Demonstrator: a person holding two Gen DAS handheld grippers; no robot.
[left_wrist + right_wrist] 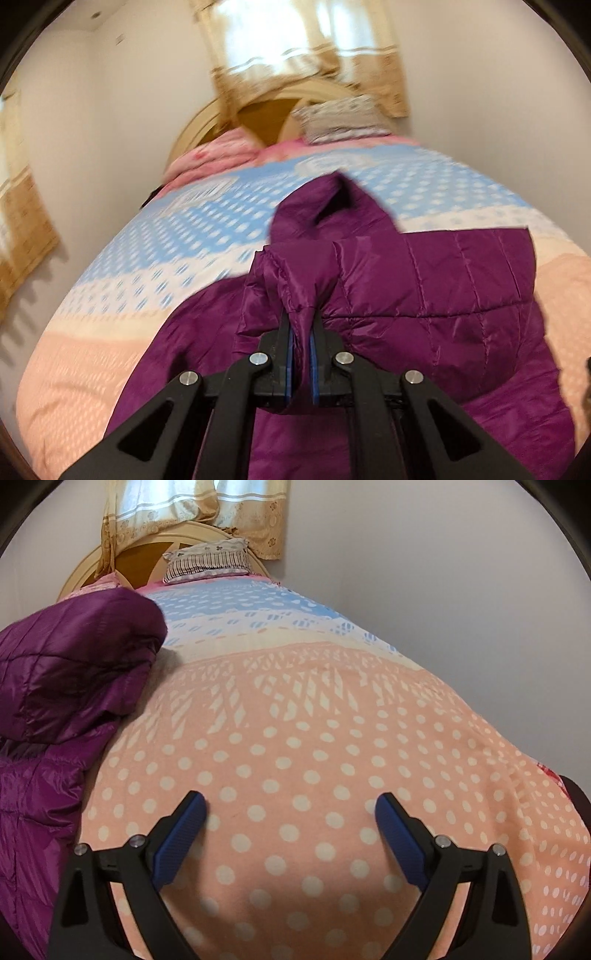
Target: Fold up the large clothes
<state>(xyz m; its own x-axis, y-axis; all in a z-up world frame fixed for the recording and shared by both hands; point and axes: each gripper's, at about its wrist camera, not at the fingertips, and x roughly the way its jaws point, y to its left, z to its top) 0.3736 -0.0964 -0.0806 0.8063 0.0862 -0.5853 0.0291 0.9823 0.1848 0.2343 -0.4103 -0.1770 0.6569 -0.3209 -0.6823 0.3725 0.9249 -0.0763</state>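
A purple quilted puffer jacket (424,288) lies on the bed, its hood (332,206) pointing toward the headboard. My left gripper (301,317) is shut on a pinched fold of the jacket's fabric, which is squeezed between the blue pads. In the right wrist view the jacket (70,686) is bunched at the left edge, one part folded over another. My right gripper (290,808) stands open above the bare bedspread, to the right of the jacket, with nothing between its fingers.
The bed (314,720) carries a dotted spread, peach near me and blue farther off. A striped pillow (207,561) and a pink quilt (214,155) lie by the wooden headboard (266,114). Walls flank the bed; a curtained window (295,40) is behind.
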